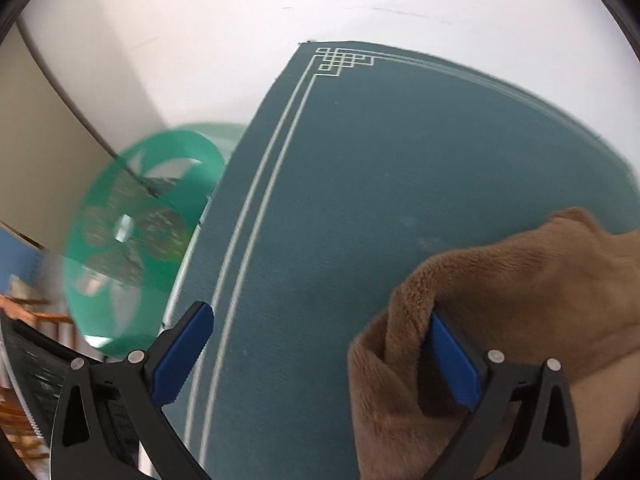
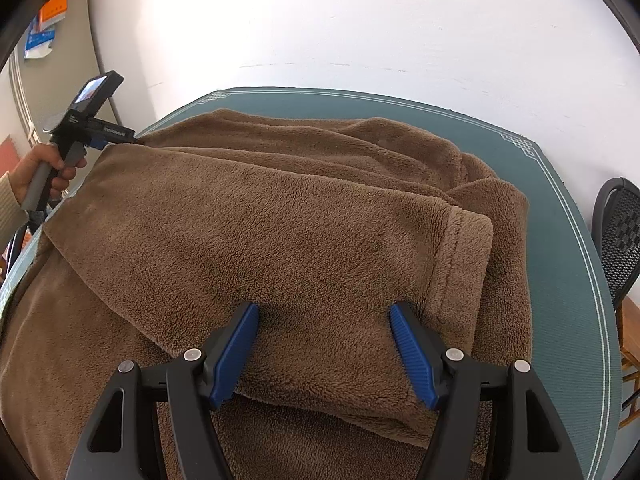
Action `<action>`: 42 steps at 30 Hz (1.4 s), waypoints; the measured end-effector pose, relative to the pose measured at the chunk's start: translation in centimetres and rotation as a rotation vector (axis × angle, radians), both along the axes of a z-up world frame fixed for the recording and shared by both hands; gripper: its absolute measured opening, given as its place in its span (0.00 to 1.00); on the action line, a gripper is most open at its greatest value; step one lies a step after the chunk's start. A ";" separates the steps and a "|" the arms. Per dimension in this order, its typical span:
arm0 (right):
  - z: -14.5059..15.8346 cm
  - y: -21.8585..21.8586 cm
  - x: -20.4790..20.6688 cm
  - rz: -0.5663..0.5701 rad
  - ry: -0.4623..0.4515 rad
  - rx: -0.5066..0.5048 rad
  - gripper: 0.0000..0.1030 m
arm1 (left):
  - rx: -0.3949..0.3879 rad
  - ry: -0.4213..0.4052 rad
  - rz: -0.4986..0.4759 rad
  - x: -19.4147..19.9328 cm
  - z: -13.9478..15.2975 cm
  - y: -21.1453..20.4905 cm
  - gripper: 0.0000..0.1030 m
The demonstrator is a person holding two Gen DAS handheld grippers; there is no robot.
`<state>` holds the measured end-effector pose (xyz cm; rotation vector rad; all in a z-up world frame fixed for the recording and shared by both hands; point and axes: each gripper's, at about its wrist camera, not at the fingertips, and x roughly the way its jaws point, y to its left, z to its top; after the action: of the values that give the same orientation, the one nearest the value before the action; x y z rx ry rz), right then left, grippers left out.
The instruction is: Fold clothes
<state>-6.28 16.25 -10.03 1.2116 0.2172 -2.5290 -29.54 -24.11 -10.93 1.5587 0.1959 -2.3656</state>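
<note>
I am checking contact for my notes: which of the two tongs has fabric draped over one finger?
The left tongs: the brown fleece garment hangs over one blue finger. The right tongs sit open above it.

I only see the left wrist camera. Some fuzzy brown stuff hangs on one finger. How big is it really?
Observer: Big! The brown fleece garment covers most of the teal table.
Operator: Is the other gripper holding it?
Observer: No, the right gripper is open, over the folded top layer.
Operator: Anything beside the table?
Observer: A black mesh chair stands at its right side.
</note>
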 end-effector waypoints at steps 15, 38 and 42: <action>-0.1 0.3 0.1 0.004 0.001 0.002 0.68 | -0.095 -0.019 0.000 1.7 0.0 0.3 1.00; 0.1 0.2 -0.4 0.005 0.005 0.008 0.68 | -0.062 -0.016 -0.282 17.2 1.6 7.8 1.00; 0.3 0.1 -0.4 0.002 0.010 0.013 0.68 | -0.017 -0.007 -0.174 17.9 1.3 5.3 1.00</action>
<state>-6.63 16.34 -9.73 1.2032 0.2379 -2.5359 -11.64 -18.86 -9.67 1.6368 0.0398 -2.4842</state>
